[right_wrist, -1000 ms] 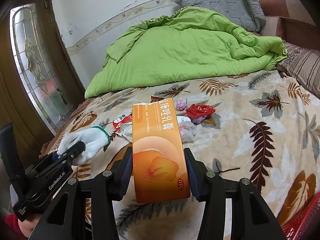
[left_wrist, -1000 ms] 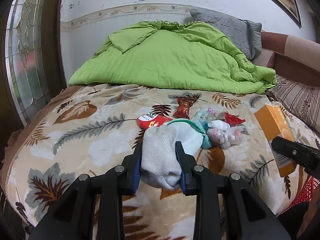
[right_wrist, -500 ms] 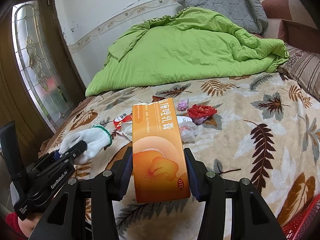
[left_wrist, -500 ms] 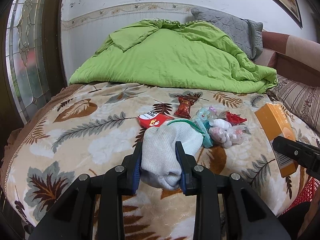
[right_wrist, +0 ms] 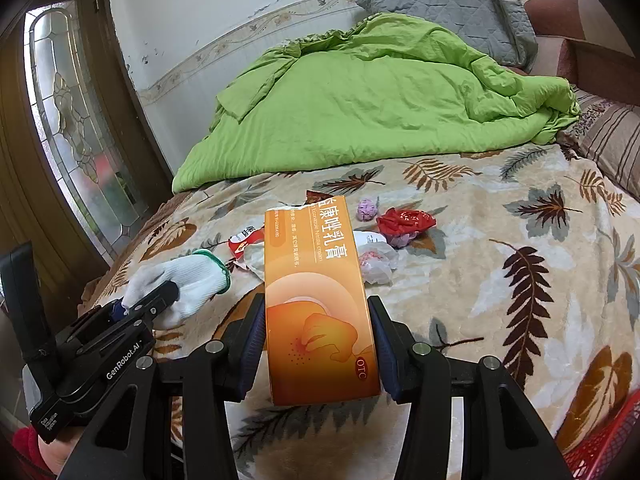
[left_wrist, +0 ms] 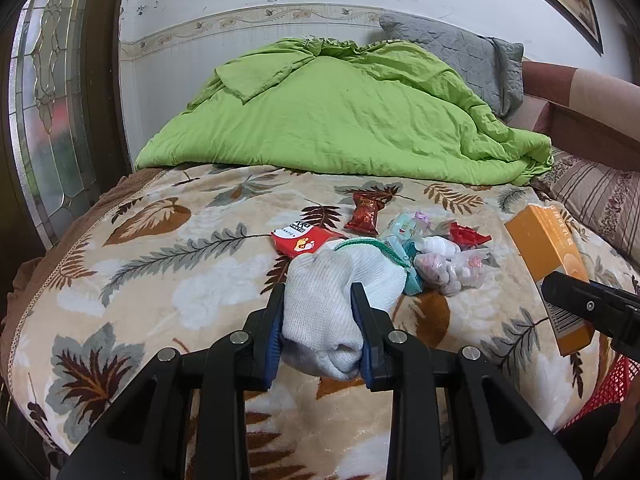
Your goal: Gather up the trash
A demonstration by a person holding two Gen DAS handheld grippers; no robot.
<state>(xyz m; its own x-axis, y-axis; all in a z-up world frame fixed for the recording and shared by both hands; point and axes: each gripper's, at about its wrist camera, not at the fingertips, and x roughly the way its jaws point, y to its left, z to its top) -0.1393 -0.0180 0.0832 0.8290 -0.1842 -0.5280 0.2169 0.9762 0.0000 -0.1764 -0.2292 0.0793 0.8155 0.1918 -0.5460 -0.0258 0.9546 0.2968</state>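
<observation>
1. Left tongs point(left_wrist: 318, 312) are clenched on a white knitted glove point(left_wrist: 340, 292), held near the bed's point(left_wrist: 168, 280) front edge.
2. Right tongs point(right_wrist: 318, 344) grip an orange cardboard box point(right_wrist: 316, 300), rectangular and glossy, near the bed's front edge.
3. Crinkled wrappers point(left_wrist: 440, 256) cluster mid-bed on the plush leaf-print blanket; the blanket lies bare toward the left and right edges.
4. A rumpled green quilt point(left_wrist: 340, 120) fills the far edge.
5. A red mesh basket point(right_wrist: 600, 448) sits at the front right corner.

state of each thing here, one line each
left gripper: shut on white knit glove
white knit glove: clamped, bunched
right gripper: shut on orange cardboard box
orange cardboard box: held, top flap torn open
red crumpled wrapper: lying loose on leaf-print blanket
</observation>
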